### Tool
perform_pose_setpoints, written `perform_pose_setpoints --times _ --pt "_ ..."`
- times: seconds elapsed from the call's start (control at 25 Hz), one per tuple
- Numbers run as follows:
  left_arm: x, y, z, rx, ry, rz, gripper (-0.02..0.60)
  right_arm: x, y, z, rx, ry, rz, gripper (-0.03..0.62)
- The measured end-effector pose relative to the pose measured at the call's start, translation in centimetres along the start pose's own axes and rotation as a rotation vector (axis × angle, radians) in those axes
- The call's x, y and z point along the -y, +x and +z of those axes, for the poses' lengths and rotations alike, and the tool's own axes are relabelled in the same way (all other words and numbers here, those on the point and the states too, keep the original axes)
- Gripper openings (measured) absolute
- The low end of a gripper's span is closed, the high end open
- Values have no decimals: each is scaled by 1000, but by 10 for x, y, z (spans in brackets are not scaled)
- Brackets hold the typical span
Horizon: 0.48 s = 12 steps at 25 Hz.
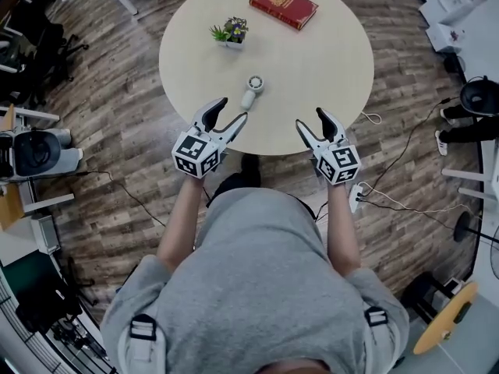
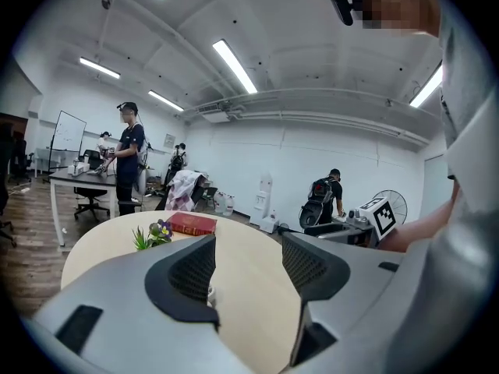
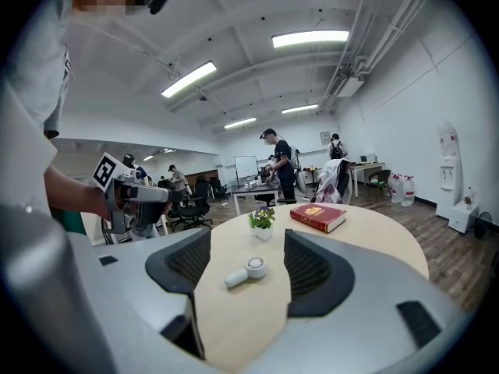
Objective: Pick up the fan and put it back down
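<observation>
White fan (image 1: 252, 90) flat on table (image 1: 327, 76); left gripper (image 1: 233, 109), right gripper (image 1: 309, 118) jaws apart, empty; red book (image 1: 283, 5) lettering illegible

A: What colour is the table (image 1: 327, 61)?
B: Pale beige. The fan (image 1: 252, 90) is white. At the far edge, the book (image 1: 283, 5) is red with a gold emblem, and the plant (image 1: 231, 31) is green with purple flowers.
A: The tools?
B: Grey, both the left tool (image 1: 232, 109) and the right tool (image 1: 309, 118), with black-and-white marker cubes.

- Before you: a round beige table (image 1: 323, 84).
- A small white handheld fan (image 1: 252, 90) lies near its middle.
- A red hardcover book (image 1: 283, 5) lies at the far edge.
- A small potted plant (image 1: 231, 33) stands between them.
</observation>
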<state>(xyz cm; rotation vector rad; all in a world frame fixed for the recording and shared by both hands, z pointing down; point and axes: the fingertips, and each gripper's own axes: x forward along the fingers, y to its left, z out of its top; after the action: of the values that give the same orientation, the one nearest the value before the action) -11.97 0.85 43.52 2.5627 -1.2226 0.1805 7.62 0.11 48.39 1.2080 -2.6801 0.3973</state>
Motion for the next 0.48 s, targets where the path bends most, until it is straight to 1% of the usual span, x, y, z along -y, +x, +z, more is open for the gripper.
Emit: perform_pose_setpoints --times 0.24,0.48 --pt "-33 31 10 -14 17 -43 270 16 32 8 12 10 -36 302" --pt "-49 59 17 -40 30 -107 270 31 45 12 9 31 -94 302"
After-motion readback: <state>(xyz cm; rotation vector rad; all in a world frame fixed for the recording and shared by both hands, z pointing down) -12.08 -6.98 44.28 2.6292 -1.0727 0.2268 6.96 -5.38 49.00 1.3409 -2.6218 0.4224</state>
